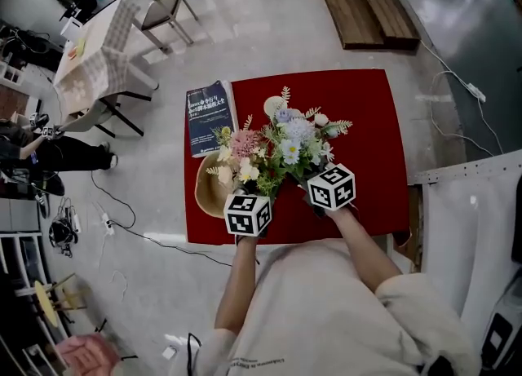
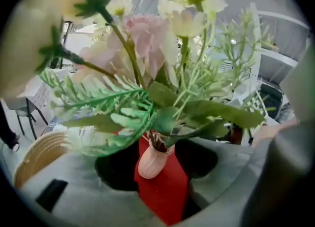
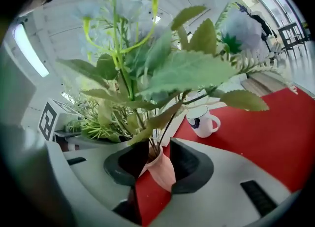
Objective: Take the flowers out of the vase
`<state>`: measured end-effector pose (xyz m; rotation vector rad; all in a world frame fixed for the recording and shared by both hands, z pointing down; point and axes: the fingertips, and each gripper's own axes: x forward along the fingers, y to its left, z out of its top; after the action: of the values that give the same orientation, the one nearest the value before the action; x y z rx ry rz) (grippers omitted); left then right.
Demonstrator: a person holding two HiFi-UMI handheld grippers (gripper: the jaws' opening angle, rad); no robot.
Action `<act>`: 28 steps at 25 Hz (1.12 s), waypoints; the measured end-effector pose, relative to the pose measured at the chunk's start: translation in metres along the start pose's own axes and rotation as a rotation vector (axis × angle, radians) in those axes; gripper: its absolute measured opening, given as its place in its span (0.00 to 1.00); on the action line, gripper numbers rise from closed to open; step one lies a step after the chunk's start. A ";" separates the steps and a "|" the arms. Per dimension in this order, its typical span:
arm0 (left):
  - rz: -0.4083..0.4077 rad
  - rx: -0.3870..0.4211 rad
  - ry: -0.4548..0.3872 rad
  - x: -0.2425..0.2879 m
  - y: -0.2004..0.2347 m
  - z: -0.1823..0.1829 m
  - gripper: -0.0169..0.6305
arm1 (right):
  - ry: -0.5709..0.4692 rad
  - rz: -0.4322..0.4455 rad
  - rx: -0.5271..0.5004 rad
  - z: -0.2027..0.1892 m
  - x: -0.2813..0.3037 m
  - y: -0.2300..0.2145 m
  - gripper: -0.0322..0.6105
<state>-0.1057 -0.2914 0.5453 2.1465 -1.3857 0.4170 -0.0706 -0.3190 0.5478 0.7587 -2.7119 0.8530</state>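
Observation:
Two bouquets stand on the red cloth. The pink and yellow flowers rise from a ribbed pink vase, which stands between the wide-apart jaws of my left gripper; a gap shows beside it. The blue and white flowers sit in a second pink vase. My right gripper is open around it, its black pads close on both sides. In the head view the blooms hide both vases and the fingertips; only the marker cubes show.
A white mug stands behind the right vase on the cloth. A dark blue book lies at the cloth's left edge, and a woven straw piece lies below it. A checked table with chairs stands far off on the left.

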 end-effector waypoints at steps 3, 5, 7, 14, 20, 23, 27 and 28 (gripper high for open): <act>0.006 -0.008 -0.008 0.000 0.003 0.000 0.32 | 0.007 -0.008 -0.029 -0.002 0.003 0.000 0.22; 0.010 -0.009 -0.014 0.001 0.008 0.003 0.19 | 0.003 -0.010 -0.051 0.001 0.007 0.000 0.14; 0.020 -0.005 -0.020 0.003 0.011 0.004 0.11 | -0.001 -0.015 -0.072 0.003 0.009 -0.001 0.13; 0.016 -0.007 -0.037 0.004 0.012 0.005 0.09 | 0.008 -0.017 -0.102 0.001 0.008 0.001 0.11; 0.019 -0.020 -0.049 0.002 0.012 0.003 0.07 | 0.018 -0.009 -0.123 -0.001 0.006 0.004 0.11; 0.020 -0.024 -0.050 -0.002 0.011 -0.001 0.07 | 0.024 -0.004 -0.135 -0.002 0.005 0.008 0.10; 0.011 -0.025 -0.057 -0.002 0.010 -0.001 0.07 | 0.029 -0.003 -0.150 -0.002 0.005 0.008 0.10; 0.009 -0.022 -0.056 -0.001 0.009 -0.001 0.09 | 0.030 -0.003 -0.151 -0.002 0.005 0.008 0.10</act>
<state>-0.1144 -0.2934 0.5483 2.1496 -1.4248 0.3460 -0.0790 -0.3142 0.5477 0.7114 -2.7100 0.6452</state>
